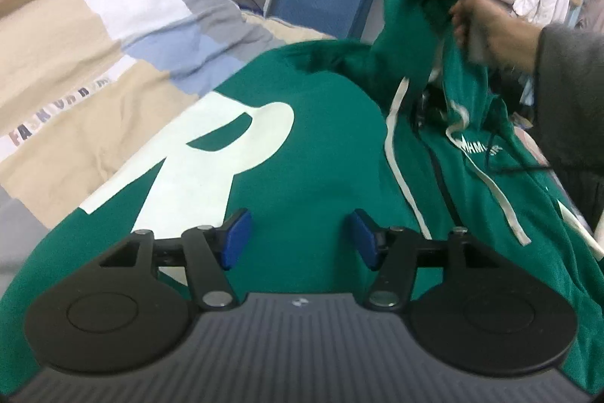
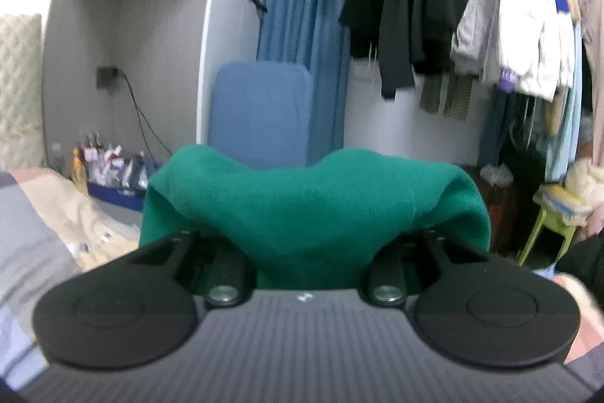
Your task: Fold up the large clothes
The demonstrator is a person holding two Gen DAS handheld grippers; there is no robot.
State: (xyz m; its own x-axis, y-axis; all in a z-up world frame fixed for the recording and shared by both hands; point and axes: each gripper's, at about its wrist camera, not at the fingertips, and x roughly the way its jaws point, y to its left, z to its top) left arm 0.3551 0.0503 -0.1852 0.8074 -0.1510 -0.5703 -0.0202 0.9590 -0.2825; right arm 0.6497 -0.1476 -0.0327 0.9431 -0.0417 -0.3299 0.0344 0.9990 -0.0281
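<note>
Garment under inspection: a green hoodie (image 1: 321, 153), spread across the bed (image 1: 75, 70) and filling the centre and right of the left wrist view. It bears a large white letter R (image 1: 181, 157) at centre left, white drawstrings (image 1: 396, 146) trailing down the right half, and small white lettering near the zip, too blurred to read. One part is lifted and bunched at upper right, where your right hand (image 1: 487, 29) holds the right hand-held gripper (image 2: 305, 244); in the right wrist view green cloth drapes over and between its fingers, hiding the pads, so it is closed on the hoodie. Your left hand-held gripper (image 1: 300, 240) sits low centre over the flat green panel, blue pads (image 1: 236, 238) standing well apart with nothing pinched between them.

Surroundings: patchwork bedding in beige, grey, white and blue occupies the left of the frame. A blue padded board (image 2: 260, 108) leans upright behind the bed, beside a blue curtain (image 2: 302, 6). Hanging clothes (image 2: 509, 17) crowd the upper right. A yellow-green stool (image 2: 547, 233) stands at lower right. The raised cloth blocks your right camera's view of the bed.
</note>
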